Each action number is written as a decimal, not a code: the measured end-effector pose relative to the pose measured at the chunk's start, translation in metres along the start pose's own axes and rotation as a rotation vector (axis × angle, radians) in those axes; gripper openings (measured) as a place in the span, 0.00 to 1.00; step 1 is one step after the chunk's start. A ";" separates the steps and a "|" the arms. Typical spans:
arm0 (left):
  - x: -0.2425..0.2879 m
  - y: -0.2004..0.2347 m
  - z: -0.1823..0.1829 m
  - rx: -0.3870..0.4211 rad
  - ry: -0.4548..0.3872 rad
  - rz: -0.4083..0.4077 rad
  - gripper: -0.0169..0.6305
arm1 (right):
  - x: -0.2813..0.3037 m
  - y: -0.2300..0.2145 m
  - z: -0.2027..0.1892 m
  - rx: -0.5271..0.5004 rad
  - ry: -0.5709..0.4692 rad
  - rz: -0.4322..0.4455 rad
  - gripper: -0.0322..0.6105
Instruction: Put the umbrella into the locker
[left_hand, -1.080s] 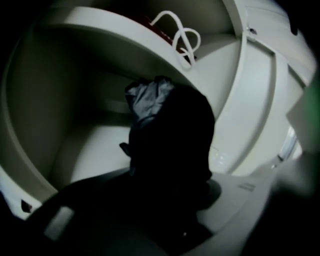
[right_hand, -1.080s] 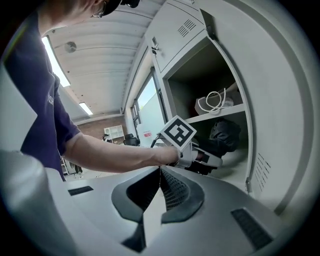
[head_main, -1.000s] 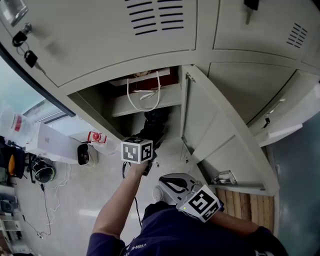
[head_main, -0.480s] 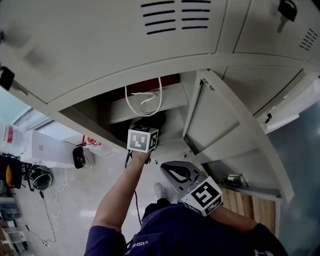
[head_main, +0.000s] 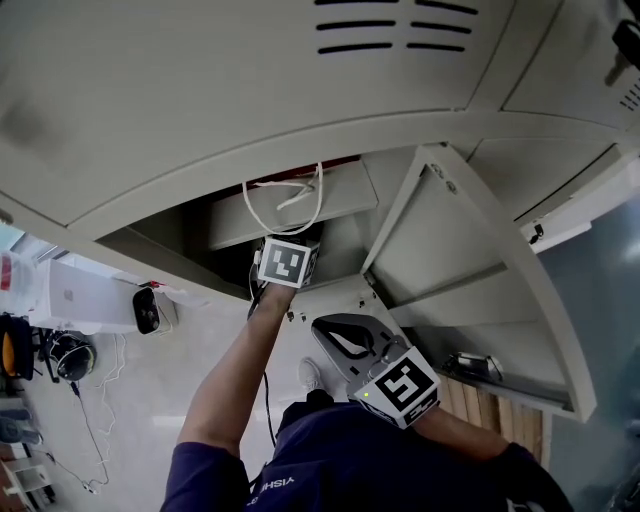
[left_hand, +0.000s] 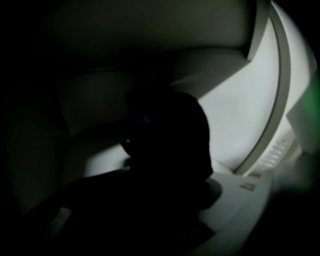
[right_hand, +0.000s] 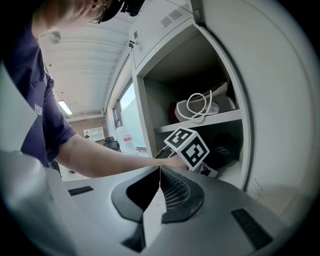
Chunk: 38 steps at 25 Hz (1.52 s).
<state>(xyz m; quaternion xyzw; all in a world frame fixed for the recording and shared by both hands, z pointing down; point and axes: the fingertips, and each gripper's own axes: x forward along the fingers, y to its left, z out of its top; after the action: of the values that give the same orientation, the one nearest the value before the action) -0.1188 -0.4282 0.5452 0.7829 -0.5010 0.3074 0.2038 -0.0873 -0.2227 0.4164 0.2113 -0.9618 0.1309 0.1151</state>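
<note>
Left gripper (head_main: 287, 262) pinches black folded umbrella (right_hand: 227, 145), I judge, far inside grey metal locker (right_hand: 142, 110) for placing; right gripper (right_hand: 160, 175) pressed together, empty, near.

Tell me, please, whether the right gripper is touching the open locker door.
Apart: the head view shows a clear gap between the right gripper and the open locker door; its shut jaws hold nothing.

From high up, the head view looks down at the open locker (head_main: 345, 240). The right gripper view looks in from close by, sharing the shelf (head_main: 340, 195). The left gripper view sits inside.
</note>
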 end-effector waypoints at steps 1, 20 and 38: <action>0.002 0.002 -0.001 0.007 0.008 0.010 0.36 | 0.001 -0.001 0.000 0.002 0.001 0.001 0.06; -0.005 0.000 0.005 0.180 -0.034 0.108 0.65 | 0.004 0.006 -0.015 0.048 0.033 0.040 0.06; -0.111 -0.044 -0.011 0.089 -0.245 0.123 0.70 | -0.010 0.021 -0.045 0.069 0.055 0.064 0.06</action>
<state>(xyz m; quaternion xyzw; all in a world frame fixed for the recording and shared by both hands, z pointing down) -0.1161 -0.3295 0.4768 0.7905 -0.5551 0.2436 0.0870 -0.0796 -0.1874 0.4515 0.1805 -0.9594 0.1734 0.1298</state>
